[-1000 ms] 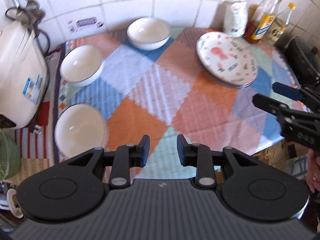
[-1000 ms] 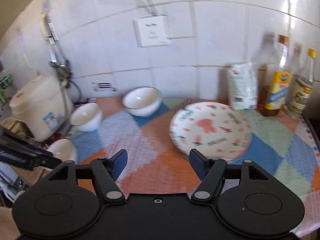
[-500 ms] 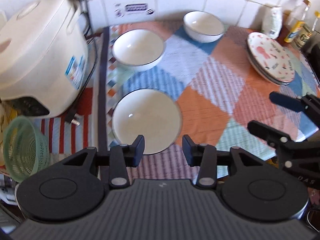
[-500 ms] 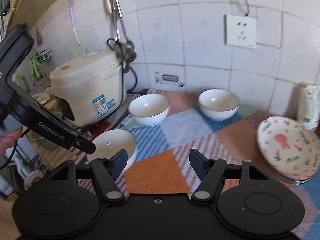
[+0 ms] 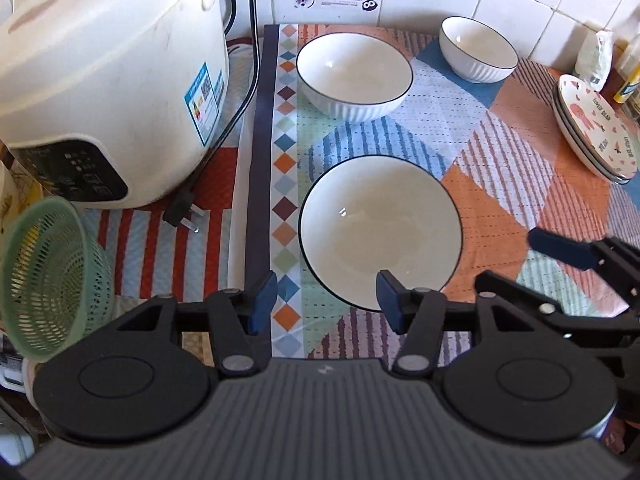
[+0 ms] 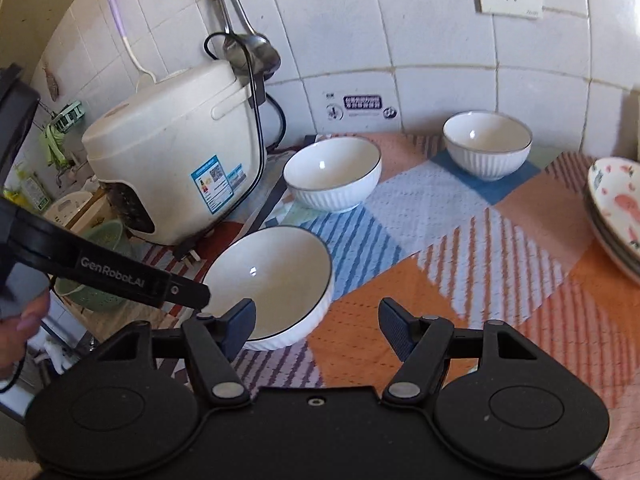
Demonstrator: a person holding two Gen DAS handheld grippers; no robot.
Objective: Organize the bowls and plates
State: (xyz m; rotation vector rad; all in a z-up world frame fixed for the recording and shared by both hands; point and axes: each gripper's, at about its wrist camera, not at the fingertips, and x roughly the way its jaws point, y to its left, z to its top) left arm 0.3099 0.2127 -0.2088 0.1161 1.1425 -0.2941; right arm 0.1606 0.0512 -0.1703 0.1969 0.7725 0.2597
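Note:
Three white bowls with dark rims stand on a patchwork cloth: a near bowl (image 5: 380, 232) (image 6: 272, 280), a middle bowl (image 5: 354, 76) (image 6: 332, 172) and a far bowl (image 5: 476, 50) (image 6: 486, 144). Stacked patterned plates (image 5: 596, 128) (image 6: 616, 208) lie at the right. My left gripper (image 5: 326, 300) hovers over the near bowl's front rim, its jaws opening and nothing pressed between them. My right gripper (image 6: 316, 320) (image 5: 506, 258) is open just right of that bowl, gripping nothing. One finger (image 6: 176, 290) of the left gripper crosses the right wrist view.
A white rice cooker (image 5: 108, 80) (image 6: 176, 168) stands left of the bowls, its plug (image 5: 184, 212) loose on the striped mat. A green basket (image 5: 48, 280) sits at the counter's left edge. Bottles (image 5: 628, 76) and the tiled wall bound the back. A hand (image 6: 20, 320) shows at left.
Both views swung left from the plates to the bowls beside the rice cooker and came lower. The left jaws have spread wider. The right jaws look the same.

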